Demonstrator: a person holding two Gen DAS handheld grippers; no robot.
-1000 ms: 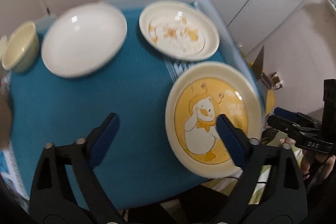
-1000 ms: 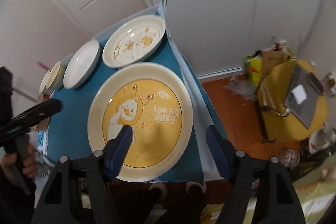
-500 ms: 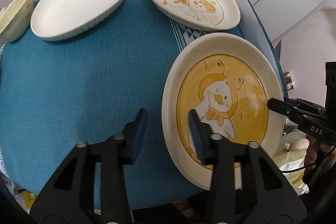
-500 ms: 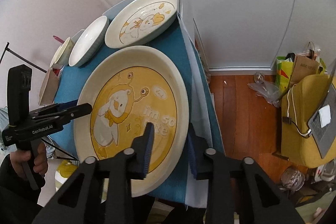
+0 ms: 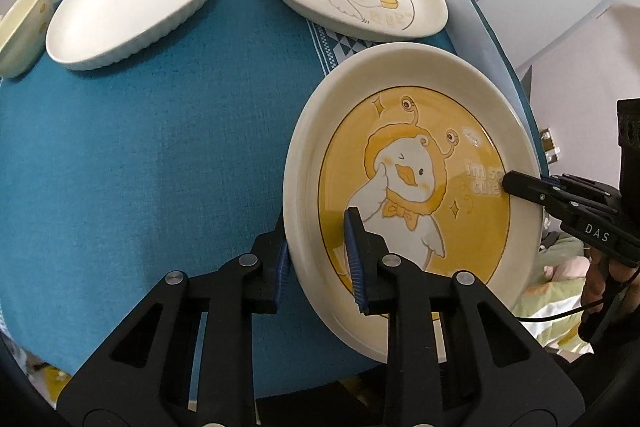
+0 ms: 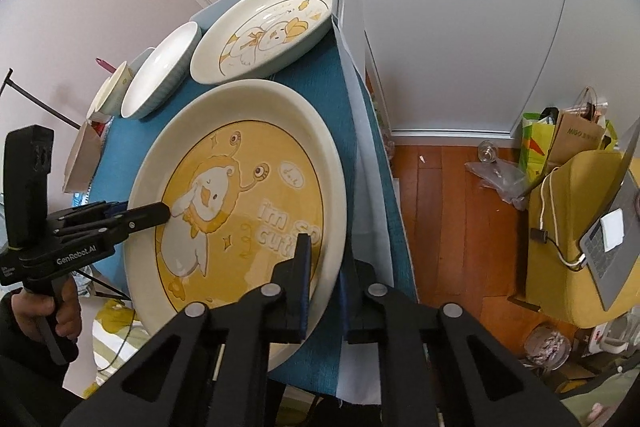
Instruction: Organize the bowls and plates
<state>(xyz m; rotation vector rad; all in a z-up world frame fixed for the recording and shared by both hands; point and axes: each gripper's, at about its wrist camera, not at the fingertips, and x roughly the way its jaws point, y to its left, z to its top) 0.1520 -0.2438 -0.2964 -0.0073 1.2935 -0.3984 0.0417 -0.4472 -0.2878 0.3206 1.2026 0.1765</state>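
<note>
- Your left claw and right claw each pinch opposite rims of the yellow duck plate at the table's near right corner.
- The white duck plate lies straight beyond, at the far right corner.

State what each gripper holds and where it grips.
Both hold the yellow duck plate: left gripper clamps its near-left rim, right gripper its opposite rim.

"I'm so cute" on yellow plate; "GenRobot.AI", seemingly, on left claw.

blue tablecloth | laptop on yellow chair | paper bag
</note>
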